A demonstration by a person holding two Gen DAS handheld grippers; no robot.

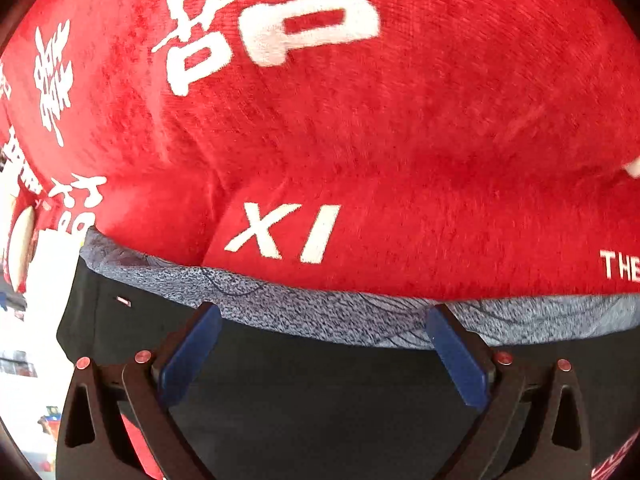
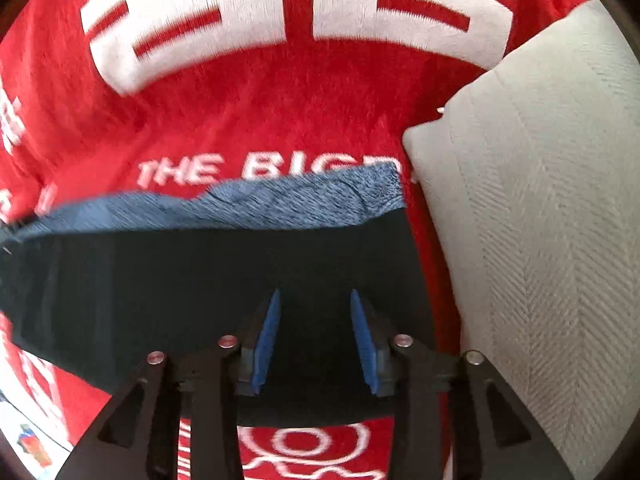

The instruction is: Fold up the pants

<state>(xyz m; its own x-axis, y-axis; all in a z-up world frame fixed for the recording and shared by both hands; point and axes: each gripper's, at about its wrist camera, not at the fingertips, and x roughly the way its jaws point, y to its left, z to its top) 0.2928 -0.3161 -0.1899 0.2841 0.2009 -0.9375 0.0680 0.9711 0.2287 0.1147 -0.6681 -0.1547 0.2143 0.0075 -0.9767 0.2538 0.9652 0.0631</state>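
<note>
The pants (image 1: 320, 392), dark with a heathered grey-blue waistband (image 1: 320, 320), are laid flat on a red plush blanket (image 1: 400, 140) printed with large white characters and the letters "XI" and "THE". In the left wrist view, the left hand-held gripper (image 1: 324, 320) is held with its blue-padded fingers (image 1: 192, 352) spread wide, their tips reaching the lower edge of the waistband; nothing is clamped between them. In the right wrist view, the right hand-held gripper (image 2: 316, 300) is seen over the dark fabric of the pants (image 2: 200, 280), its blue fingers (image 2: 268, 340) set a narrow gap apart, and no cloth is visibly pinched (whether the tips touch the fabric cannot be told). The waistband (image 2: 280, 204) lies ahead of it, partly covering the white words "THE BIG" on the blanket (image 2: 280, 120). A pale grey cushion (image 2: 540, 220) with a herringbone weave is seen just to the right of the pants, resting on the blanket.
</note>
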